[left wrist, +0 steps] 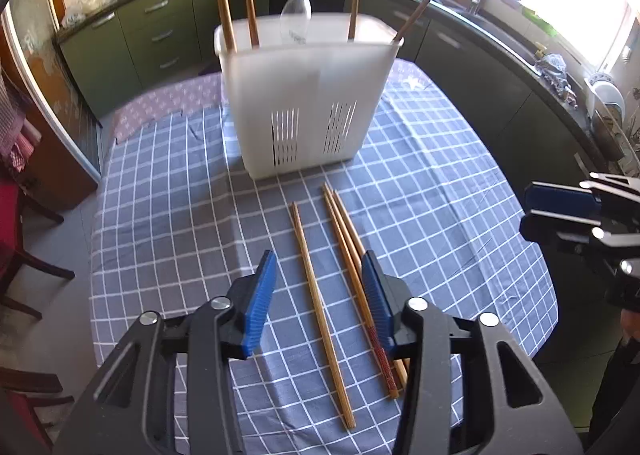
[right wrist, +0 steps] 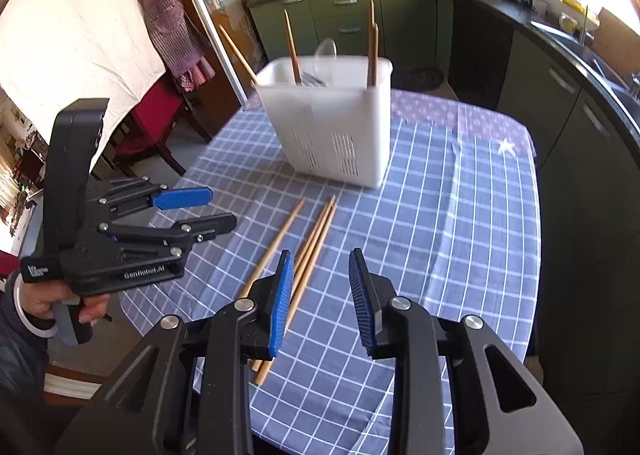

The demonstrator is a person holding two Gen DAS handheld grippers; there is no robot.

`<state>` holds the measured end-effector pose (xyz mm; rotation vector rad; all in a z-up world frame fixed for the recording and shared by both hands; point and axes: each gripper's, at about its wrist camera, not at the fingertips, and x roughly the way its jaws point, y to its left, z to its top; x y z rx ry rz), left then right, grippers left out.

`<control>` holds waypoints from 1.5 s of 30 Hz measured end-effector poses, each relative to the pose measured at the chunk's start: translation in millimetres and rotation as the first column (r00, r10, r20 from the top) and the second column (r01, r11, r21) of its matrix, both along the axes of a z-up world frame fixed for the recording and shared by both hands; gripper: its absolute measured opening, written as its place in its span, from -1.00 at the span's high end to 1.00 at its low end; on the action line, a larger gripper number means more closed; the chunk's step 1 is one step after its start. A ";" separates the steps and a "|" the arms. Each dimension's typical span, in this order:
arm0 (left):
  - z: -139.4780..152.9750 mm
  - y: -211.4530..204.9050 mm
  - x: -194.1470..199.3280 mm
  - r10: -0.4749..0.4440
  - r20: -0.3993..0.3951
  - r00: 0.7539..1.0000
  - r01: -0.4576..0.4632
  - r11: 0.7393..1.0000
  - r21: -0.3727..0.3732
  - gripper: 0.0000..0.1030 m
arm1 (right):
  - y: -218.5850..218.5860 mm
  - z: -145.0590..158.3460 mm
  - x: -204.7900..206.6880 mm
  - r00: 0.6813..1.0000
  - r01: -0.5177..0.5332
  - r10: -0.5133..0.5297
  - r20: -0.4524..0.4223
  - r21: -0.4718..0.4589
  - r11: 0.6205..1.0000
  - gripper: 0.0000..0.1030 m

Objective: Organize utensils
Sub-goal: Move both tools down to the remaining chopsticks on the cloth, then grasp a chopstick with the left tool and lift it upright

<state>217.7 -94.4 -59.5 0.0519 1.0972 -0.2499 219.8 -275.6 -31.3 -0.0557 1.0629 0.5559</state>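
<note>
On the table [left wrist: 168, 183], w/ the holder [left wrist: 308, 95] toward its far edge, three loose chopsticks [left wrist: 320, 295] run near-to-far right under your left gripper [left wrist: 318, 295], jaws partly apart & empty, nearer than your right gripper [right wrist: 320, 295], also part-open, empty.

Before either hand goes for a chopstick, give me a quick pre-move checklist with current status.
1. Left tongs empty and open: ok.
2. Right tongs empty and open: ok.
3. Three loose chopsticks flat on the checked tablecloth, unobstructed: ok.
4. White utensil holder upright: ok.
5. Free room inside the holder: cannot tell.
6. Left tongs straddling just one chopstick: not ok; the pair lies by one pad.
</note>
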 end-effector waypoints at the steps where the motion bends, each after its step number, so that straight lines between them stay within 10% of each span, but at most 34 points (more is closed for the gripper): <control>1: -9.7 0.5 5.7 0.004 -0.030 1.000 -0.004 1.000 0.013 0.54 | -1.0 -10.2 0.2 1.000 0.002 -0.002 -0.026 -0.001 1.000 0.43; 9: -65.5 -6.5 28.1 0.048 -0.223 0.974 -0.038 0.998 0.052 0.60 | -6.8 -63.0 5.8 0.990 0.010 -0.013 -0.137 -0.020 1.000 0.39; 21: -86.0 -28.6 36.6 0.067 -0.306 0.950 -0.034 0.993 0.113 0.67 | -10.5 -83.7 19.8 0.983 0.009 -0.012 -0.185 -0.017 1.000 0.36; 45: -72.6 -22.9 26.9 0.022 -0.182 0.983 0.002 0.991 0.132 0.86 | 1.7 -90.5 30.3 0.975 0.003 -0.013 -0.221 -0.046 0.999 0.27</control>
